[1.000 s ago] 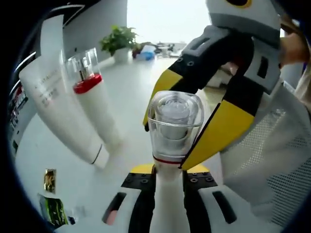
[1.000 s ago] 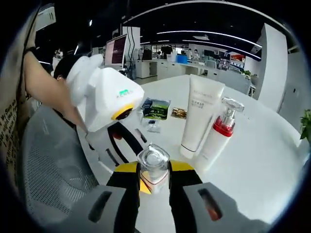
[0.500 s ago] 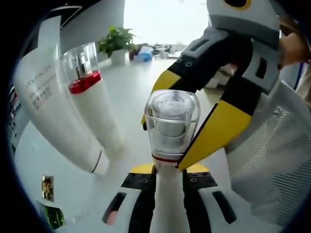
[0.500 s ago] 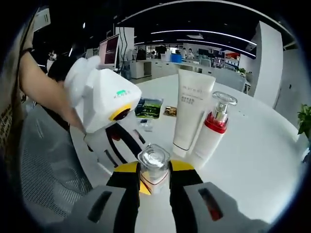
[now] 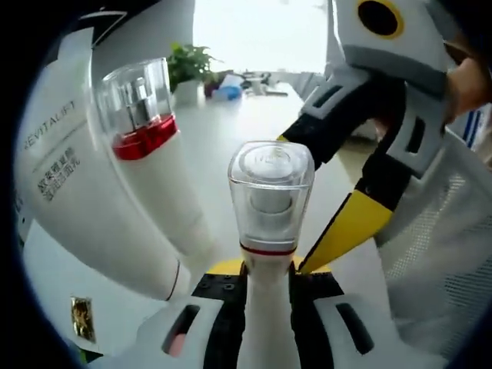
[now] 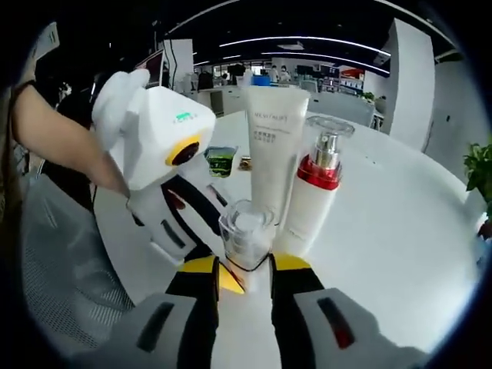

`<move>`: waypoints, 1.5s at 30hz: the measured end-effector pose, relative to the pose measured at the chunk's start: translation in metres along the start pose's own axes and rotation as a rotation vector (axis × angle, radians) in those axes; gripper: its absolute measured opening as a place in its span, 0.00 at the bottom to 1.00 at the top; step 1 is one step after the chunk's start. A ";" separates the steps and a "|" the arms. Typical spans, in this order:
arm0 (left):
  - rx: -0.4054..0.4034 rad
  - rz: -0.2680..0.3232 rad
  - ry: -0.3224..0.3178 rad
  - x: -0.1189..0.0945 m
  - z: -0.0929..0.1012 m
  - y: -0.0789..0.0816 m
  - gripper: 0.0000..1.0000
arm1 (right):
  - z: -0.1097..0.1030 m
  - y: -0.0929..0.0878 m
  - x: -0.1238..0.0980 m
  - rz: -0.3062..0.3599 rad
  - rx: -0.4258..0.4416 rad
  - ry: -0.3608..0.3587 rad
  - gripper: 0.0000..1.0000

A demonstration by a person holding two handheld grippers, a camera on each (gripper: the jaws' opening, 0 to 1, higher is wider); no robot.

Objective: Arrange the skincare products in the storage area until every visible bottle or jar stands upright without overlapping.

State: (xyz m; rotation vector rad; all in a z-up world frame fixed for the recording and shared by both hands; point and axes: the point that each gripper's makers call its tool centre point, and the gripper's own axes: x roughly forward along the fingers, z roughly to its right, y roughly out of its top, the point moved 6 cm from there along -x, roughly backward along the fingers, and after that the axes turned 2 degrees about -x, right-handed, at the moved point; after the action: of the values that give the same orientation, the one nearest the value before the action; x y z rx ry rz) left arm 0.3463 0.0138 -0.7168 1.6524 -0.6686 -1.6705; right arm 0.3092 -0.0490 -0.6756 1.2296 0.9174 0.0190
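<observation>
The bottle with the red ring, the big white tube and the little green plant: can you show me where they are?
bottle with the red ring (image 6: 314,201), right gripper view, on its white body.
big white tube (image 6: 272,165), right gripper view, on its front.
little green plant (image 5: 190,63), left gripper view, on its leaves.

3 skincare products stand close together on the white desk (image 6: 400,231): a clear-capped white bottle (image 5: 270,231), a red-collared pump bottle (image 6: 315,192), and a white tube (image 6: 273,146) standing upright on its cap.
</observation>
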 end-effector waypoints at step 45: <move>0.010 -0.049 0.013 0.009 -0.015 0.001 0.22 | 0.016 -0.006 0.017 -0.010 0.072 -0.071 0.25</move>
State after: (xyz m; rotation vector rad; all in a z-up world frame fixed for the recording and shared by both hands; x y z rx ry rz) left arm 0.3614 0.0079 -0.7228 1.6971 -0.6358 -1.6921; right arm 0.3275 -0.0563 -0.6893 1.2846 0.8689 -0.0656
